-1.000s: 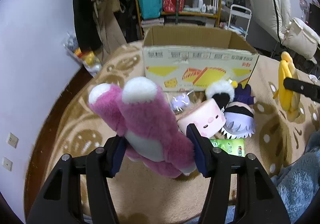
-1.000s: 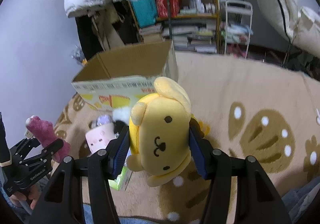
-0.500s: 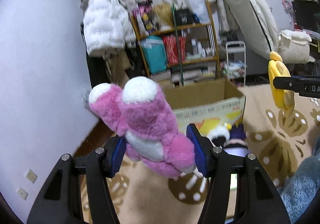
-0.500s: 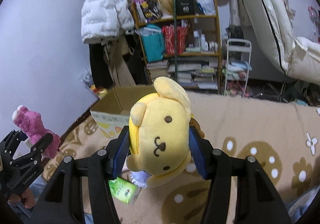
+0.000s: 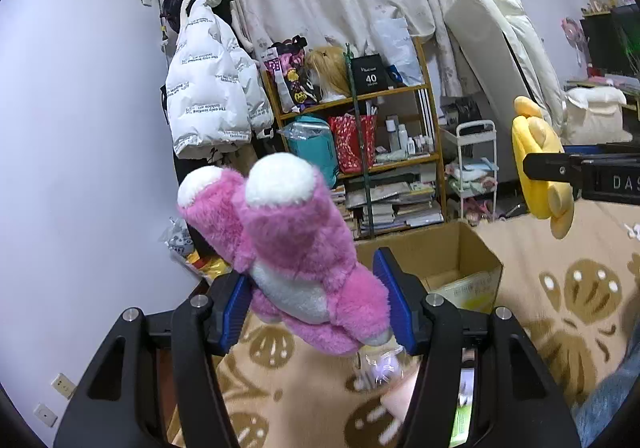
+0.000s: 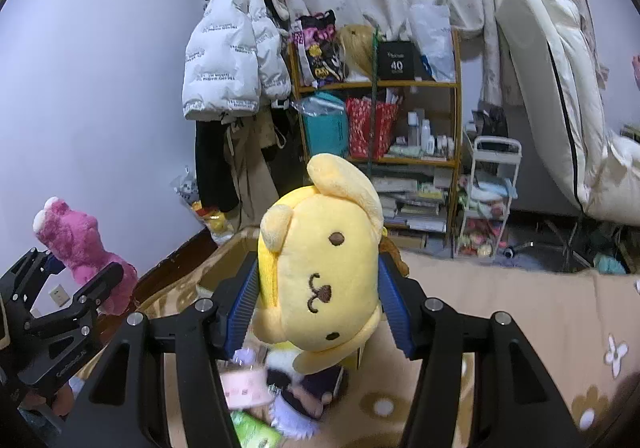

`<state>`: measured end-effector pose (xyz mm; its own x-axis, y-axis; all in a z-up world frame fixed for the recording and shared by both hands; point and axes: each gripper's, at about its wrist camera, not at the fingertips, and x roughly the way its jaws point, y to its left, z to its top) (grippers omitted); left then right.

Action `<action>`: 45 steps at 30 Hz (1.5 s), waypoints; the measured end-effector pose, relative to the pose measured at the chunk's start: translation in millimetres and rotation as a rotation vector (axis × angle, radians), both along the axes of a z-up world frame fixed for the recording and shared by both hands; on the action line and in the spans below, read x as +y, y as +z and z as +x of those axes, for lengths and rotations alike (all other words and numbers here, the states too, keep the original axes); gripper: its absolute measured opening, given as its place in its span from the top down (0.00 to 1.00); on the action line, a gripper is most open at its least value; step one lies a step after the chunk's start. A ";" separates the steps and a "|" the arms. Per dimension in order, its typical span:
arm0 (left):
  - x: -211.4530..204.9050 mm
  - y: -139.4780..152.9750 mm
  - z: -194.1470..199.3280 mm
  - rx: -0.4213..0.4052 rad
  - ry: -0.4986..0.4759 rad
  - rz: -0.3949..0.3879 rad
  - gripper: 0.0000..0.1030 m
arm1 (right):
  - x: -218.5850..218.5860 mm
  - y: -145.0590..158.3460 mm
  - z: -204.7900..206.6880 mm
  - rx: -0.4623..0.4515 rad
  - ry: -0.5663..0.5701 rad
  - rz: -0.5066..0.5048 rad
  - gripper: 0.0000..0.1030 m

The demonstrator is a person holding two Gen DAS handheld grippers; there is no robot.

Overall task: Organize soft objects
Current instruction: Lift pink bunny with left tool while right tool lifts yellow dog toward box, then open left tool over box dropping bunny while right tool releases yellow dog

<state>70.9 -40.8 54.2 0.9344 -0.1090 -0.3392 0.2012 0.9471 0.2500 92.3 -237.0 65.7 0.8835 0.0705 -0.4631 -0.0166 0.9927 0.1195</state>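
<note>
My left gripper point(image 5: 312, 304) is clamped on the pink plush point(image 5: 296, 252), my right gripper point(image 6: 318, 304) on the yellow plush point(image 6: 320, 268); both held aloft, evidently to clear the cardboard box point(image 5: 452, 260) wall before depositing

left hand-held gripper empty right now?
No. In the left wrist view the left hand-held gripper has its blue pads closed on the pink plush toy, held up off the carpet.

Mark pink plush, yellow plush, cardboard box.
pink plush point(image 5: 296, 248): left wrist view, on its furry body.
yellow plush point(image 6: 324, 272): right wrist view, on its face.
cardboard box point(image 5: 444, 248): left wrist view, on its inner wall.
</note>
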 end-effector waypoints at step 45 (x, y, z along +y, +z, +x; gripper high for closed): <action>-34.0 -80.3 143.6 0.249 -0.075 -0.028 0.22 | -3.8 -106.3 115.8 0.196 0.030 0.037 0.37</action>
